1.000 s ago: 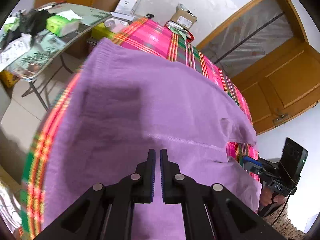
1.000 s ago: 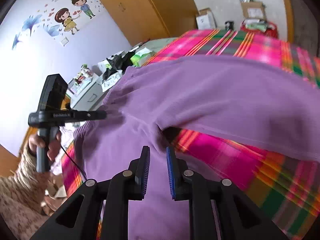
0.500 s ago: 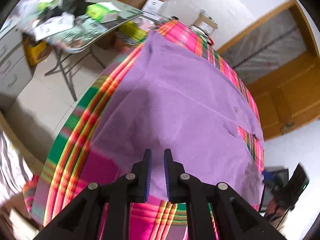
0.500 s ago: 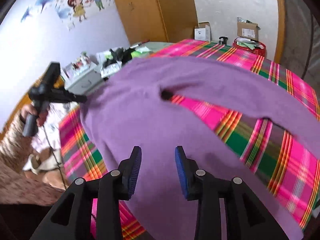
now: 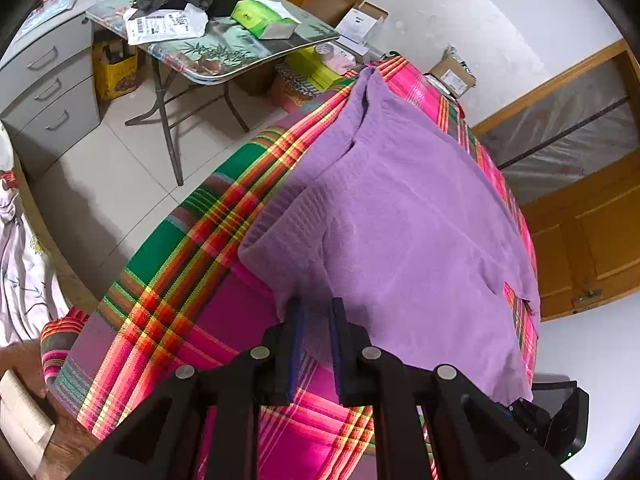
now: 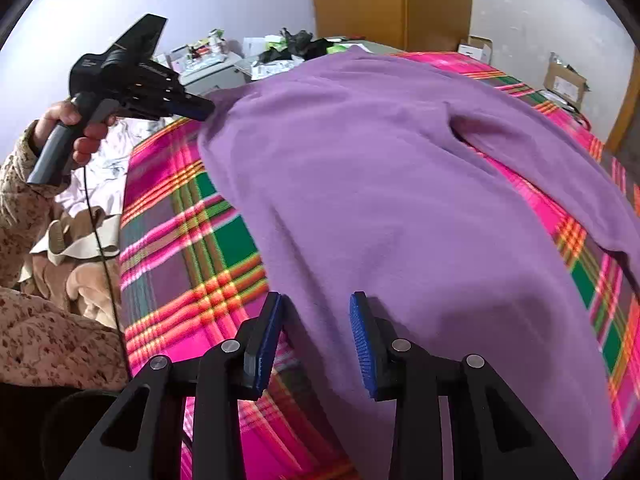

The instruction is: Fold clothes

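Plain lilac-purple sweater (image 5: 408, 216), ribbed at the hem. Plaid blanket (image 5: 168, 292) in hot pink, green, orange and yellow. Black left claw (image 5: 314, 344) and right claw (image 6: 316, 340), blue-padded. Bamboo-leaf print on folding desk (image 5: 224, 60). Brown speckled beige sleeve (image 6: 16, 196). Orange-brown wooden door (image 5: 596, 236).

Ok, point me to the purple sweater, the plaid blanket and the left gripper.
purple sweater (image 6: 400, 200): right wrist view, middle of its body.
plaid blanket (image 5: 168, 300): left wrist view, bare patch beside the sweater.
left gripper (image 5: 316, 344): left wrist view, midway between its fingertips.
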`<action>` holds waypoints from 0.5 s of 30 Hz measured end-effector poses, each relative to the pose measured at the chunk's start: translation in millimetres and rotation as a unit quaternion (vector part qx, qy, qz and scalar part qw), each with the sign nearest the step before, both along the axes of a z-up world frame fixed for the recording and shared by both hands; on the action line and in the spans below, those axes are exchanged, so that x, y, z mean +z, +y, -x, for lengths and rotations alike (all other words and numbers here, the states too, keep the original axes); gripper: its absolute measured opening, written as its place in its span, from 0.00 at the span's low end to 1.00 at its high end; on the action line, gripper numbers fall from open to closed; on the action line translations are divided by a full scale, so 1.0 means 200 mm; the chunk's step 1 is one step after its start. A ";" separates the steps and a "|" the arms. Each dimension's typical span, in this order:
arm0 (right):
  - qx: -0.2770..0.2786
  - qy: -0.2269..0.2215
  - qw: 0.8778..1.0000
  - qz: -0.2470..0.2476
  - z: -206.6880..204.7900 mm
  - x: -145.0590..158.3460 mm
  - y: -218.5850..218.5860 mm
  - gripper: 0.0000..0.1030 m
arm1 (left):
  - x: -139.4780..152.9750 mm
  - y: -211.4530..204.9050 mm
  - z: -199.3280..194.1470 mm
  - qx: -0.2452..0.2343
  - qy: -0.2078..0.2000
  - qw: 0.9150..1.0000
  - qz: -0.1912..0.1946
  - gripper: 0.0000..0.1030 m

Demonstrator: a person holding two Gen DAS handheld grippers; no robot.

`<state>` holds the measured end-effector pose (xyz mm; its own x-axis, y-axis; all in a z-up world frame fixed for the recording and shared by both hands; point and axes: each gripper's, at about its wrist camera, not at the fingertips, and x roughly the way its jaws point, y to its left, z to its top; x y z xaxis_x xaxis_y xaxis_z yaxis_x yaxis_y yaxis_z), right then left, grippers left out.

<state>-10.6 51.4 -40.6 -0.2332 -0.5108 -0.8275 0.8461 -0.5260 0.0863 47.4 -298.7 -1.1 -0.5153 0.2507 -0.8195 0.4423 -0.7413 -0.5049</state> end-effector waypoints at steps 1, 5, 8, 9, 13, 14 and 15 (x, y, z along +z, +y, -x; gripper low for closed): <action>0.003 0.007 1.000 -0.004 -0.01 0.00 -0.01 0.35 | -0.01 0.00 0.01 0.000 -0.002 1.000 -0.001 0.12; 0.010 0.026 1.000 -0.012 -0.03 0.00 -0.02 0.35 | -0.01 -0.01 0.03 0.000 0.000 1.000 -0.007 0.14; 0.011 0.026 1.000 -0.012 -0.03 0.01 -0.03 0.35 | -0.01 -0.01 0.04 -0.002 0.011 1.000 -0.017 0.18; 0.010 0.026 1.000 -0.013 -0.03 0.01 -0.03 0.35 | 0.00 -0.01 0.04 -0.004 0.017 1.000 -0.019 0.19; 0.008 0.023 1.000 -0.005 -0.03 0.01 -0.05 0.35 | 0.00 0.02 0.07 -0.019 0.020 1.000 0.007 0.23; 0.009 0.022 1.000 -0.002 -0.03 0.01 -0.05 0.35 | -0.01 0.04 0.08 -0.020 0.007 1.000 0.014 0.23; 0.009 0.022 1.000 -0.001 -0.04 0.01 -0.05 0.35 | -0.01 0.04 0.08 -0.020 -0.002 1.000 0.019 0.23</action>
